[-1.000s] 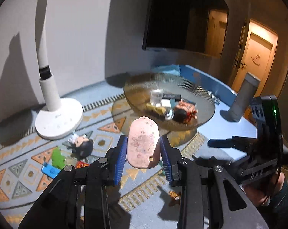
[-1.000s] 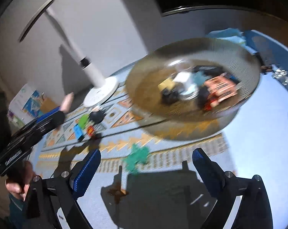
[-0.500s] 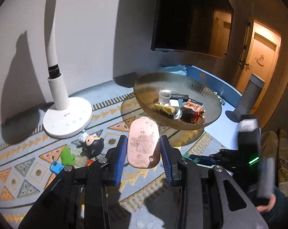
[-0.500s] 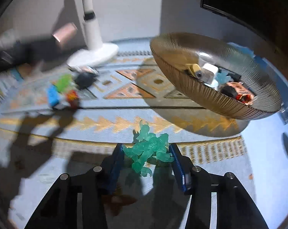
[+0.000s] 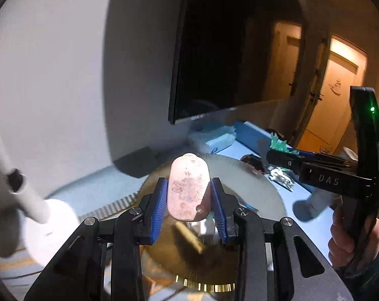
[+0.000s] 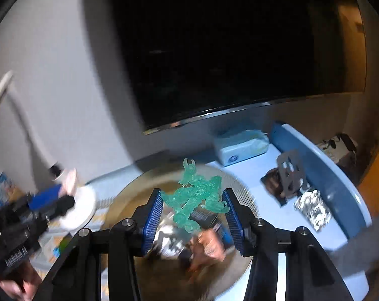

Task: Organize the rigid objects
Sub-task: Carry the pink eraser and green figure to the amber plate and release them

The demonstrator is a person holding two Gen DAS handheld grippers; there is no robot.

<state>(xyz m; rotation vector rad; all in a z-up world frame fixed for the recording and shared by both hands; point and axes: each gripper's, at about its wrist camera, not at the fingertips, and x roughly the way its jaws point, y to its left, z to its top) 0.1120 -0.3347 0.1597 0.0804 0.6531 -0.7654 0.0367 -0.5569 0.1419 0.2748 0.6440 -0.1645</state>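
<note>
The left gripper (image 5: 188, 204) has its jaws clenched on a pink oval tag (image 5: 188, 190), held over the ribbed glass bowl (image 5: 259, 195). The right gripper (image 6: 194, 219) grasps a translucent green figurine (image 6: 197, 197) above the same bowl, which sits toward the bench's back edge. Best to lower each piece well inside the rim, one after the other, before releasing, so neither bounces out or strikes the glass.

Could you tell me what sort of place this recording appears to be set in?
Probably a hotel room or a home living room: a large dark television hangs on the wall, a white desk lamp stands on the table, and warm-lit wooden doors open onto a hallway.
</note>
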